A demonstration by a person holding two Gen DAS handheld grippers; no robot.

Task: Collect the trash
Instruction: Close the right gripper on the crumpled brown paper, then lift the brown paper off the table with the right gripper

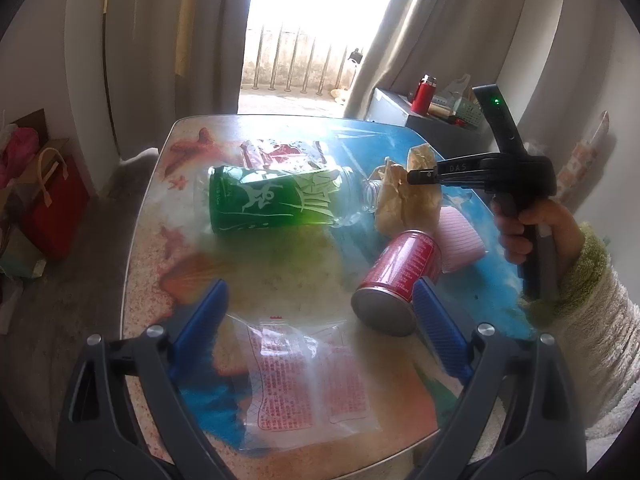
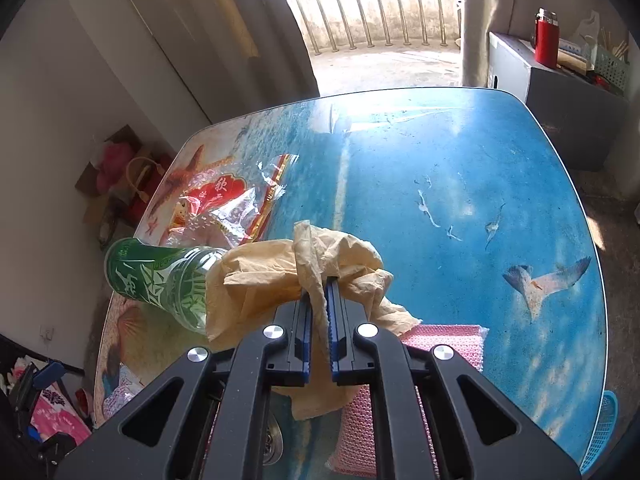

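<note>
Item: my right gripper (image 2: 319,292), jaws pinched nearly closed on a fold of crumpled tan paper (image 2: 280,268), which bunches up over the beach-print table (image 2: 460,168).
Item: my left gripper (image 1: 320,300), jaws spread wide, nothing between the pads.
Item: green bottle (image 1: 272,200), lying on its side, neck touching the paper.
Item: red can (image 1: 396,276), tipped over (just beside my left gripper's right pad).
Item: clear printed wrapper (image 1: 308,380), flat, nearest me

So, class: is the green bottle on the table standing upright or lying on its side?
On its side. The green bottle lies lengthwise on the table, its neck pointing toward the crumpled paper.
</note>
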